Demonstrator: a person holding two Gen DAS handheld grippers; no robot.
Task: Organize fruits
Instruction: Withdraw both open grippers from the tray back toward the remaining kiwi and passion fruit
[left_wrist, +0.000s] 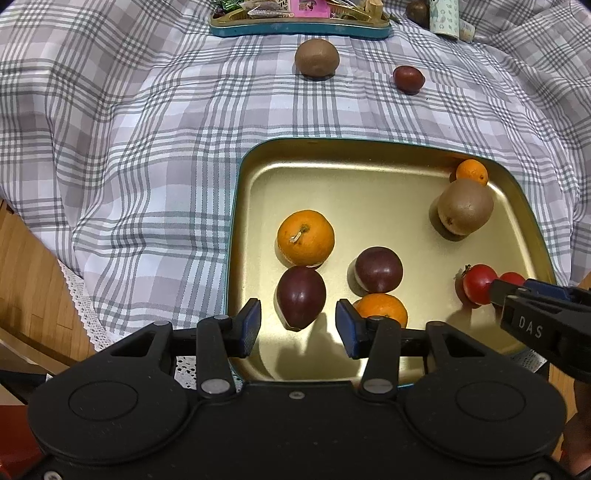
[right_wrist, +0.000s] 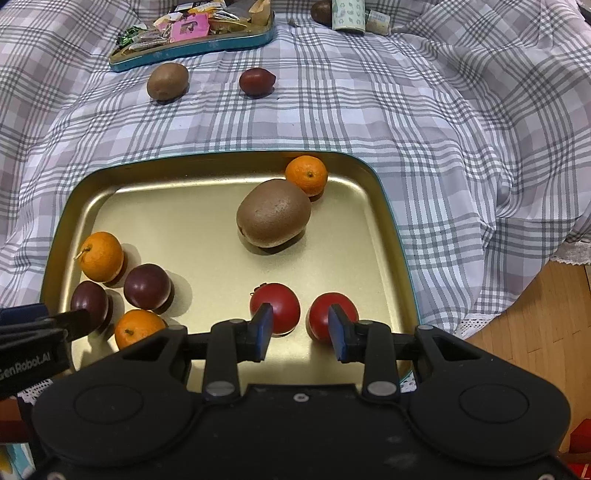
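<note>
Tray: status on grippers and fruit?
Both grippers open, empty: left, right. Tray holds eight fruits. Kiwi and plum on the cloth. Nothing in the way.

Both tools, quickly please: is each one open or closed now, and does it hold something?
Left tool: open, holding nothing, above the gold metal tray.
Right tool: open, holding nothing, by two round red tomatoes.

Both views are evenly and brightly lit from above and behind the cameras. Short, soft shadows are cast forward onto the gold tray (left_wrist: 369, 192), where a mild sheen is seen. Strong fisheye bending is shown in the plaid cloth (right_wrist: 443, 129) toward the edges. Focus is sharp throughout.
</note>
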